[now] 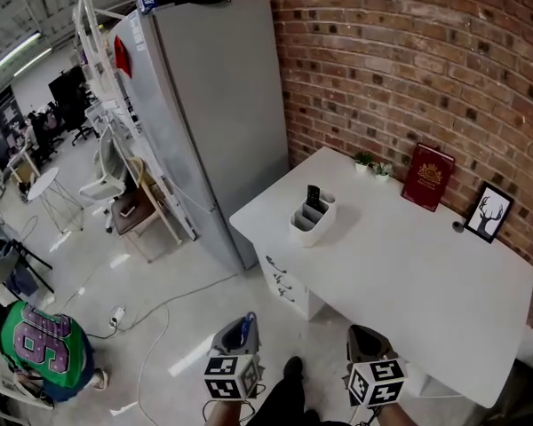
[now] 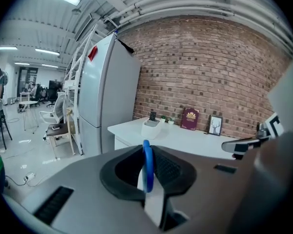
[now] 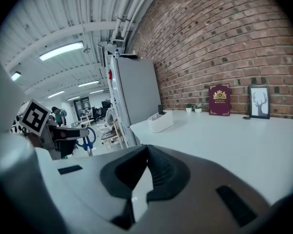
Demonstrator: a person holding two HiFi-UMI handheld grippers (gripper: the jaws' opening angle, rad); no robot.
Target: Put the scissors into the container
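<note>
Two grippers are seen at the lower edge of the head view, held side by side over the floor just short of the white table and pointed toward it. One person in a green jersey is seen far left of the table. The left gripper is held off the table's near left corner. Its jaws are closed on one pair of blue-handled scissors, with a handle loop pinched upright between the pads. One grey fridge is stood against the table's left end. One white container is set on the table near that end, well apart from the scissors, with one dark object stood in it. The right gripper is held off the table's front edge, its jaws drawn together with nothing between them. Two small plants, one red book and one framed deer picture are lined along the table's back edge by the brick wall.
</note>
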